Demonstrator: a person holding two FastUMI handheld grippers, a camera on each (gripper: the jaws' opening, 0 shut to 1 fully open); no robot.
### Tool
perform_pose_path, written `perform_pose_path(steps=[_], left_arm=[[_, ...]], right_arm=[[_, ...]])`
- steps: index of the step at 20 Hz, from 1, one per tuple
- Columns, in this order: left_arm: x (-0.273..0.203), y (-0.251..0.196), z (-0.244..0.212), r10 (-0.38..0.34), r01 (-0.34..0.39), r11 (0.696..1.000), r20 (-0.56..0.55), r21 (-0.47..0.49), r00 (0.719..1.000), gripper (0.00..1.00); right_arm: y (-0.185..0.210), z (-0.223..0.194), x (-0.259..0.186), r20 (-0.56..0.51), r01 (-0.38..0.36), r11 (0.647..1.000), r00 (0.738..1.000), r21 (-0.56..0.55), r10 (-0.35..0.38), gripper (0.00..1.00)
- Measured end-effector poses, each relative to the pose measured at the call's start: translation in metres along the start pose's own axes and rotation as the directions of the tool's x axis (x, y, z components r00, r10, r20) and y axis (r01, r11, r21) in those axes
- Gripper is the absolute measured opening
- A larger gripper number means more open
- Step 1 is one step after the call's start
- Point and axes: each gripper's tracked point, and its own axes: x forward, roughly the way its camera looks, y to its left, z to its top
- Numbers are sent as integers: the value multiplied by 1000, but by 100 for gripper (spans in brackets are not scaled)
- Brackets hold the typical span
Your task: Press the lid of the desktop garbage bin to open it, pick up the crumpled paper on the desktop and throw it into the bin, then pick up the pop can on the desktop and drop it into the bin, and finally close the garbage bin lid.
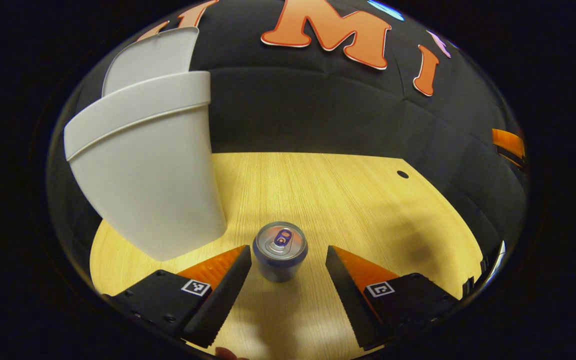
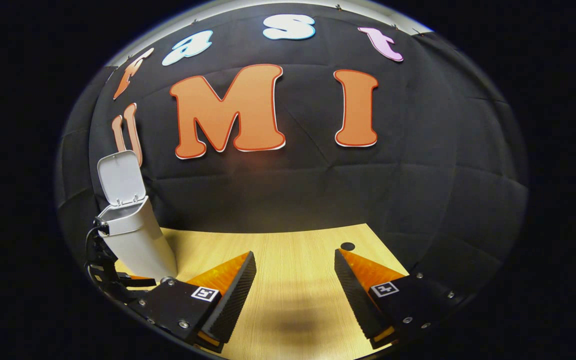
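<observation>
In the left gripper view a silver pop can (image 1: 280, 250) stands upright on the wooden desktop (image 1: 348, 200), just ahead of and between the tips of my left gripper (image 1: 288, 255), which is open and not touching it. The white garbage bin (image 1: 148, 170) stands close on the left, its lid (image 1: 153, 55) raised. In the right gripper view my right gripper (image 2: 295, 262) is open over bare desktop (image 2: 293, 300), holding nothing. The bin (image 2: 135, 235) stands far left there with its lid (image 2: 120, 177) up, and the other gripper (image 2: 105, 270) shows beside its base.
The black cloth wall closes off the back of the desk. A small dark round hole (image 1: 402, 174) sits in the desktop near the far right corner, also seen as the hole (image 2: 347, 246) just beyond my right fingers.
</observation>
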Motion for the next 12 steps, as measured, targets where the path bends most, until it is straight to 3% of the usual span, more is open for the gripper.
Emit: perform_pose_path(steps=[12], left_arm=[[58,16,-21,33,-33,999,-100,7,994,98]], right_arm=[[-15,-15,9,-46,38,999,998,-4,-38,94]])
